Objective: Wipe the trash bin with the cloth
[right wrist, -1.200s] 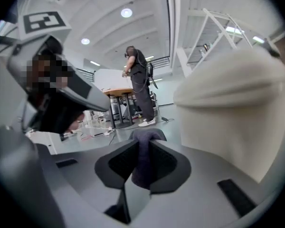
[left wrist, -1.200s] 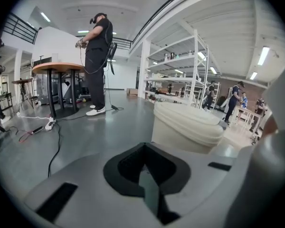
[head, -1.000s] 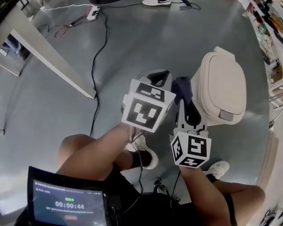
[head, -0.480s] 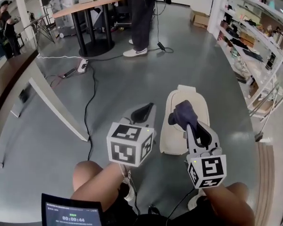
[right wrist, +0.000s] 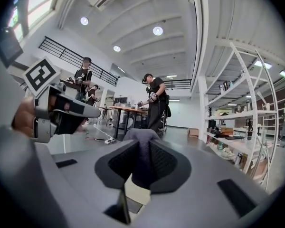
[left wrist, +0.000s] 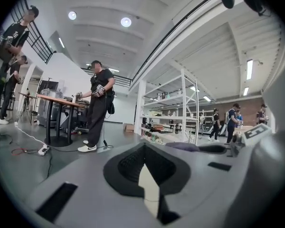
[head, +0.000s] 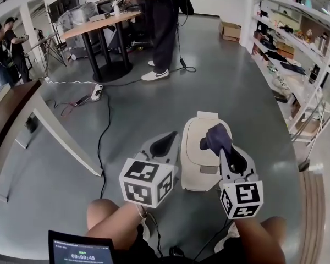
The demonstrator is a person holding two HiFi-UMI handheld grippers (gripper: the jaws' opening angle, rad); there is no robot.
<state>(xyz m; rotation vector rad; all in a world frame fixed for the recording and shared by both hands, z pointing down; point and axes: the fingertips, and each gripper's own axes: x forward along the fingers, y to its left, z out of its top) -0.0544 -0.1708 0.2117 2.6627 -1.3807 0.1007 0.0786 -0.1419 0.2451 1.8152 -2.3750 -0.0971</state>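
The beige trash bin stands on the grey floor with its lid down, just ahead of my knees. A dark purple cloth sticks out of my right gripper, which is shut on it and hangs over the right part of the lid. In the right gripper view the cloth fills the gap between the jaws of my right gripper. My left gripper is shut and holds nothing, left of the bin. The left gripper view shows my left gripper pointing level across the room.
A black cable runs across the floor to a power strip. A white slanted beam lies left. A person stands by a table at the back. Shelves line the right wall. A timer screen sits at my lap.
The head view has tilted up to show more of the room. The right gripper with the cloth has gone from the bin's left side to over its lid. Both grippers have risen.
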